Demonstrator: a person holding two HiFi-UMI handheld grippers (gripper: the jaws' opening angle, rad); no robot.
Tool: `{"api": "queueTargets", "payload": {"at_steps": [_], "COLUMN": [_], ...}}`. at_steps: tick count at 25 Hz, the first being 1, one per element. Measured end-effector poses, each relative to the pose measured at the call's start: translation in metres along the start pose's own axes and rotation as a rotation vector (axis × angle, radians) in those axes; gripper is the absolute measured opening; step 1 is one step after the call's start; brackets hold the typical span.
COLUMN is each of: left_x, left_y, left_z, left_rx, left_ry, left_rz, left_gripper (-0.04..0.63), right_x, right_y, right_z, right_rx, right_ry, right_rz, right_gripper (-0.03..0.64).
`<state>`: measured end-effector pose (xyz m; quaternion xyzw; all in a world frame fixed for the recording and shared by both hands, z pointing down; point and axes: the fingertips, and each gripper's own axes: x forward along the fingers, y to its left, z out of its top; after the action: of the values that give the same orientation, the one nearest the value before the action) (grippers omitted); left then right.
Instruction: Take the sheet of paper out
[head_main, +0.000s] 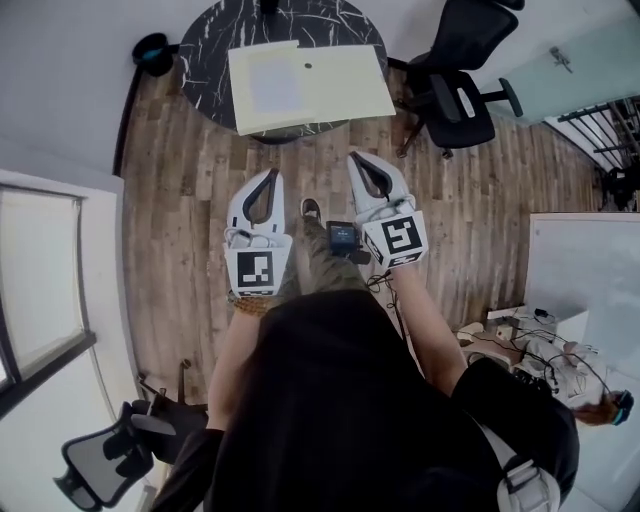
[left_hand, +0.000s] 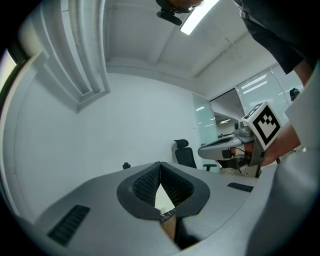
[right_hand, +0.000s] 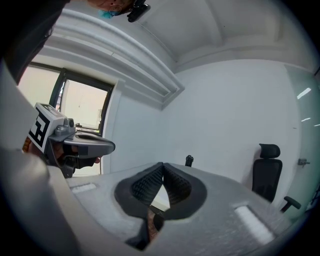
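table: round, dark marbled (head_main: 205, 50), top of head view, on wood floor (head_main: 190, 180)
folder: cream (head_main: 340, 85), flat on table, reaching its near edge
sheet of paper: paler rectangle (head_main: 275, 85) on folder's left half; on top or under a cover, cannot tell
around: black office chair (head_main: 460, 95) just right of table; dark round item (head_main: 152, 52) by table's left edge, too small to name; second chair (head_main: 105, 465) lower left; cables and clutter (head_main: 530, 345) lower right
in the way: only open floor between grippers and table
left gripper: (head_main: 273, 175) over floor, well short of table, jaws pressed together at tips, nothing between, touching nothing
right gripper: (head_main: 356, 158) near left one, slightly closer to table, jaws likewise together, empty
hidden: table's far edge cut off at frame top; gripper views show only a pale sliver through the pad gap, table mostly behind jaws
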<state>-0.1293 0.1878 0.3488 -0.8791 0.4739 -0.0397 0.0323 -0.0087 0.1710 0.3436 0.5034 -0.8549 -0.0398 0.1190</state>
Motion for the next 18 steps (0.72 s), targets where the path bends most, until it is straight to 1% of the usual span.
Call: {"api": "queueTargets", "payload": {"at_steps": [1,4,6,12,18], "left_x": [0.006,0.028,0.044,0.095,0.155], "left_y": [0.001,0.008,0.016,0.034,0.058], "left_z": [-0.001,-0.003,-0.007,-0.006,-0.001], "left_rx": [-0.001,0.029,0.038,-0.012,-0.022], "left_ry": [0.005,-0.004,0.007,0.077,0.095], "left_rz": [-0.002,-0.015,-0.013,-0.028,-0.033], "left_gripper": [0.0,0.0,0.0,0.0,0.0], "right_x": [0.004,0.019,0.034,0.092,0.15], "right_y": [-0.005,-0.022,-0.034,-0.07,-0.115], "right_z": [-0.005,-0.019,-0.025,-0.04,-0.049], "right_rx": [0.0,0.015,0.028,0.031,0.059], "right_ry": [0.007,0.022,0.023,0.036,0.055], "right_rz": [0.001,0.003,0.007,0.051,0.062], "right_gripper": [-0.002,-0.002,-0.002,-0.002,-0.002]}}
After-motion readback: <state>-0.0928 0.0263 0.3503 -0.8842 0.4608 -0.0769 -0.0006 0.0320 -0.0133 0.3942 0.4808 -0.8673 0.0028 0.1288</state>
